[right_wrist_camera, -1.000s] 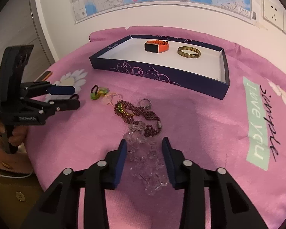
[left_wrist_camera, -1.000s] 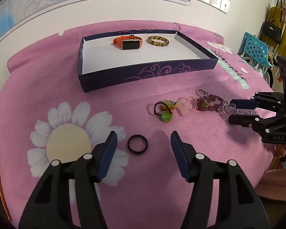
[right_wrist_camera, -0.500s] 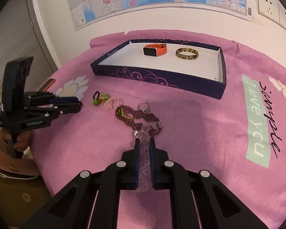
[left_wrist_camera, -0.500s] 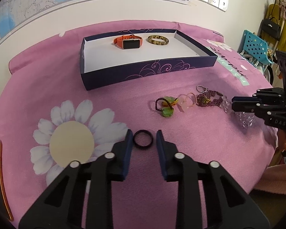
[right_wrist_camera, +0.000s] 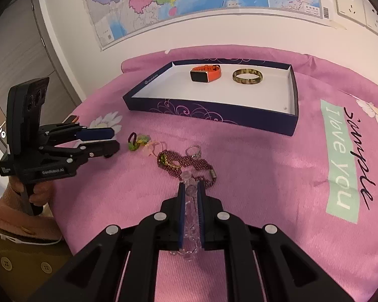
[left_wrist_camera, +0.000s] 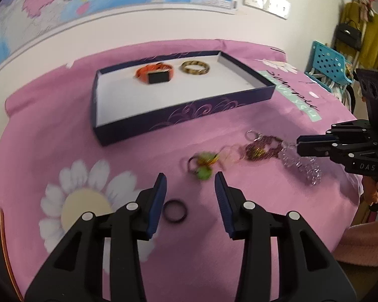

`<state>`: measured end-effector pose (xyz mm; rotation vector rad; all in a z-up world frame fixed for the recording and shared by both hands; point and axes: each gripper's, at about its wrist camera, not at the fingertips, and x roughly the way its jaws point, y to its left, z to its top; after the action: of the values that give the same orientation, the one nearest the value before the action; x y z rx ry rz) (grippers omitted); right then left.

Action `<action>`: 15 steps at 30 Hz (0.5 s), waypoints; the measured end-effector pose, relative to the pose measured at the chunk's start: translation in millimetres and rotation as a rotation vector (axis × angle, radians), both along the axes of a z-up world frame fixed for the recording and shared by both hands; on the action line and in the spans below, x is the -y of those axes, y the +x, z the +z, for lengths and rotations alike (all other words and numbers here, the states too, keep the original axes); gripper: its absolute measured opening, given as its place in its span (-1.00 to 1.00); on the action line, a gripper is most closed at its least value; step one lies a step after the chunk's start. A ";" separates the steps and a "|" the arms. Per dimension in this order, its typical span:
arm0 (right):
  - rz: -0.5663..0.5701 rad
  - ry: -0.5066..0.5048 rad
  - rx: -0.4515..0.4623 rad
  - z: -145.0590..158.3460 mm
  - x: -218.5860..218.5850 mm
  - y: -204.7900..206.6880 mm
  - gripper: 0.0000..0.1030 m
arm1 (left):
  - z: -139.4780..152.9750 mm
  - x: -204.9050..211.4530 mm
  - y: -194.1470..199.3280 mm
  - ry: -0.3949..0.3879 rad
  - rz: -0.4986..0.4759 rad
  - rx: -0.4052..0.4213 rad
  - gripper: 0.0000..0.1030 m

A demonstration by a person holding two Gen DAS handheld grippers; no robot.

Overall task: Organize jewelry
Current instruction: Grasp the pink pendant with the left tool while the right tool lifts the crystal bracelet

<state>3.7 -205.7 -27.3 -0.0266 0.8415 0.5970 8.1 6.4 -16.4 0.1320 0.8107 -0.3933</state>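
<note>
Holding an orange watch and amber bangle, the navy box sat on the pink-clothed counter | right tool was clamped on the clear bead bracelet | left tool stood apart above the black ring lying on the cloth.

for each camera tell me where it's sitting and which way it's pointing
Left wrist: behind the open left gripper, above the black ring, facing the box and wall map; right gripper at right.
Right wrist: behind the right gripper, shut on the clear bead bracelet, facing the box.
Shared: box, orange watch, bangle.
</note>
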 end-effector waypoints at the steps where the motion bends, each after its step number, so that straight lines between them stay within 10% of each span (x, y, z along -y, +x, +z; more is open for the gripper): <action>1: 0.000 0.004 -0.001 0.0 0.2 0.4 -0.85 | 1.9 3.8 0.3 -0.003 -0.013 0.008 -0.26; 15: -0.007 0.033 -0.007 -1.8 4.1 3.6 -0.85 | -15.2 37.6 21.5 -0.036 -0.108 -0.087 -0.35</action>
<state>7.3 -209.8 -29.1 0.0087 0.8377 0.6045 29.6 -31.2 -31.6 0.1258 0.8841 -0.5187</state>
